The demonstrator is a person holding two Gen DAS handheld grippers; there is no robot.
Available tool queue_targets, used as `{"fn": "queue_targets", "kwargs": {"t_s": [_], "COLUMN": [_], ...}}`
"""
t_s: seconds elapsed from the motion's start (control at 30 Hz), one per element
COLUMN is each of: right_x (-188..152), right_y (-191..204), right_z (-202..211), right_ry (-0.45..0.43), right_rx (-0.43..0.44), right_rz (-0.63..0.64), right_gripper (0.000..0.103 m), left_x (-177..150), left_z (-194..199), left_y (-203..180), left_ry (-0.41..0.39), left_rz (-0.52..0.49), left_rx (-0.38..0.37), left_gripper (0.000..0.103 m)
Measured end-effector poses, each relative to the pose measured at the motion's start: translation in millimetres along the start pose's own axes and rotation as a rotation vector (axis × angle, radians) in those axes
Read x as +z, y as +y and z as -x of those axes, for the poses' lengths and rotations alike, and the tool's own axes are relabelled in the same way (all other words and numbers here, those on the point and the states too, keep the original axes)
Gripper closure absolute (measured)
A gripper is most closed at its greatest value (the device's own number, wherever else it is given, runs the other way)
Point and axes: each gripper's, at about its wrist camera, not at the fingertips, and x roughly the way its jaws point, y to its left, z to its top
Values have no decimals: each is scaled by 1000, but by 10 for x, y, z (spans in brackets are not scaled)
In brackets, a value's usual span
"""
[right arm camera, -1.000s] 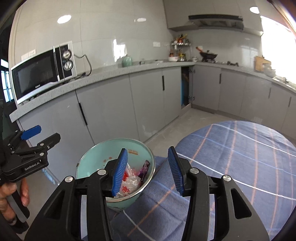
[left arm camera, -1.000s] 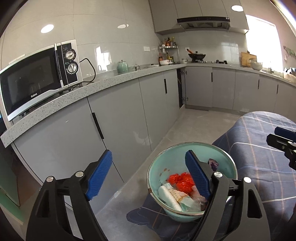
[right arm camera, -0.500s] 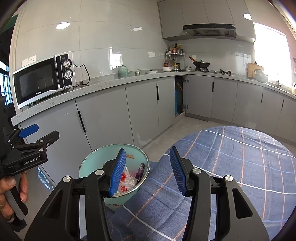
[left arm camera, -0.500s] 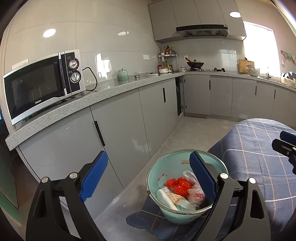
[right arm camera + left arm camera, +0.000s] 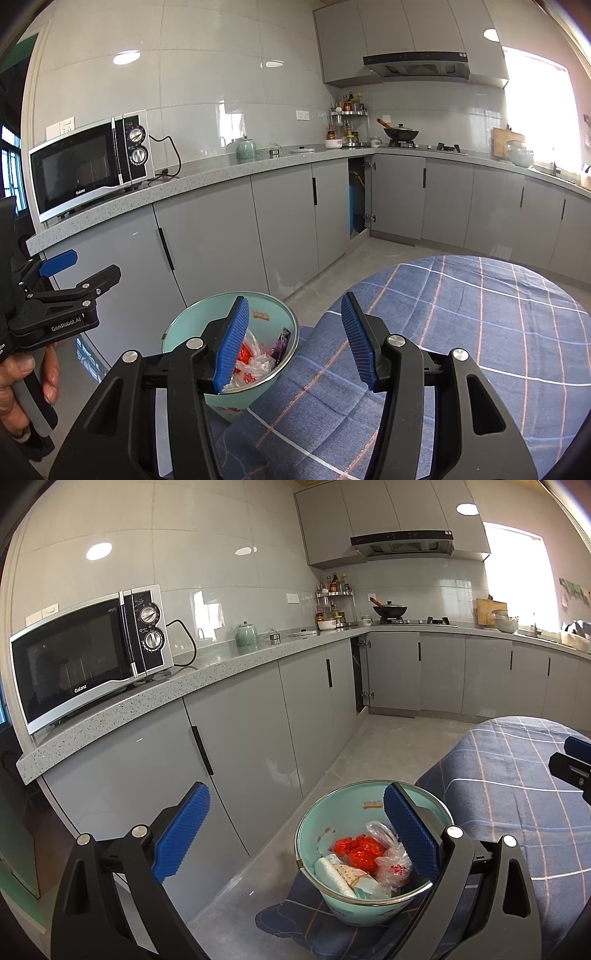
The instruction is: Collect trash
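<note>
Through my left wrist camera, the left gripper (image 5: 295, 836) has pulled back and risen since a second ago, jaws wide and empty above the trash-filled teal bowl (image 5: 369, 801) at the checked tablecloth's (image 5: 517, 775) edge, while my right wrist camera alone shows the right gripper (image 5: 293, 343), likewise spread and holding nothing, and my hand (image 5: 22, 391) on the left handle.

Right gripper (image 5: 574, 766) cut off by frame edge beside tablecloth (image 5: 517, 775). Bucket (image 5: 177, 332) contents partly hidden behind blue pad (image 5: 232, 347). Bottles (image 5: 334, 602) on shelf beyond bucket too small to tell.
</note>
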Motion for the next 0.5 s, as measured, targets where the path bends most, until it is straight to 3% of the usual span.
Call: {"fn": "queue_targets", "kwargs": {"t_s": [0.5], "right_x": [-7], "right_y": [-23], "right_z": [23], "right_ry": [-10], "right_rx": [-1], "right_rz": [-9], "right_gripper": [49], "left_x": [-8], "left_z": [13], "left_y": [-20], "left_ry": [-7], "left_rz": [-3], "left_rx": [5], "left_gripper": [6]}}
